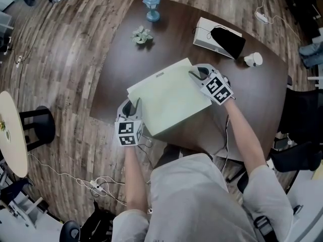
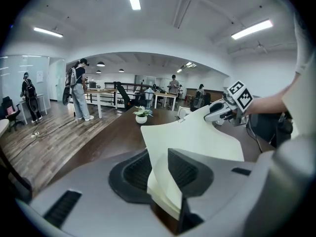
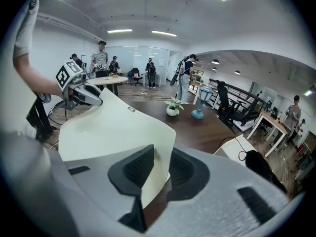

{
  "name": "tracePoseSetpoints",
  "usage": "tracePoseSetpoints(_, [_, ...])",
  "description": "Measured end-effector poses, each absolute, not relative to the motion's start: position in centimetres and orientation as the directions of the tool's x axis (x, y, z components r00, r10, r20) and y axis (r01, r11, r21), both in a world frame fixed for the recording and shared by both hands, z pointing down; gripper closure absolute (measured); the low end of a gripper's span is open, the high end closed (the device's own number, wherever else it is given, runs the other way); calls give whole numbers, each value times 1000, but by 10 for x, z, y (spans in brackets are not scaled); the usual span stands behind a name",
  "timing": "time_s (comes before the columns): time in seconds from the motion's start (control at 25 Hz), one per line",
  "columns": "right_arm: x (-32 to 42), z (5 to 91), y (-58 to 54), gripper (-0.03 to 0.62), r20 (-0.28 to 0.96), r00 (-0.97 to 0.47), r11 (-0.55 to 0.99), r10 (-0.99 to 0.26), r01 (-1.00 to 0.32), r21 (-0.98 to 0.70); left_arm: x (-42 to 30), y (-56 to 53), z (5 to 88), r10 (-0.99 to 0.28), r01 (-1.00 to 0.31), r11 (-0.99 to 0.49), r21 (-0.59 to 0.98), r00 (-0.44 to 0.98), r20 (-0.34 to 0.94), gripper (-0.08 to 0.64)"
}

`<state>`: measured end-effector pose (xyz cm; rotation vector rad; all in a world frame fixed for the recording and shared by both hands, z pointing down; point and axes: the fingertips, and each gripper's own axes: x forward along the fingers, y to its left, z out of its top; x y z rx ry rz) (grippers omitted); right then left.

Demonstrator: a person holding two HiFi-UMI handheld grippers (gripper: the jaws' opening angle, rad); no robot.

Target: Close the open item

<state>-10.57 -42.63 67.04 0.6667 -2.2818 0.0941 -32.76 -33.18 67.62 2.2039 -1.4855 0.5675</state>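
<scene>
A pale green folder cover point(image 1: 169, 97) lies slanted over the near part of the dark brown table point(image 1: 252, 95). My left gripper point(image 1: 132, 106) holds its near left corner, and my right gripper point(image 1: 198, 73) holds its far right corner. In the left gripper view the cover point(image 2: 197, 135) passes between my left gripper's point(image 2: 159, 169) pads, with more sheets under it, and the right gripper point(image 2: 217, 115) shows at the far corner. In the right gripper view the cover point(image 3: 108, 127) curls up between my right gripper's point(image 3: 157, 169) pads, with the left gripper point(image 3: 91, 97) beyond.
A small potted plant point(image 1: 142, 35) and a blue lantern point(image 1: 151, 7) stand at the table's far side. A white box with a black pouch point(image 1: 218, 37) and a small white device point(image 1: 253, 59) lie at the far right. A black stool point(image 1: 38, 125) and floor cables point(image 1: 96, 185) are on the left.
</scene>
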Motion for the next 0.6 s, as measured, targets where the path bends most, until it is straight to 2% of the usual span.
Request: tracePoseSetpoints(0.6, [-112, 701, -439, 509, 758, -512, 863, -405, -488, 131, -338, -344, 707, -726, -939, -281, 200, 344, 596, 462])
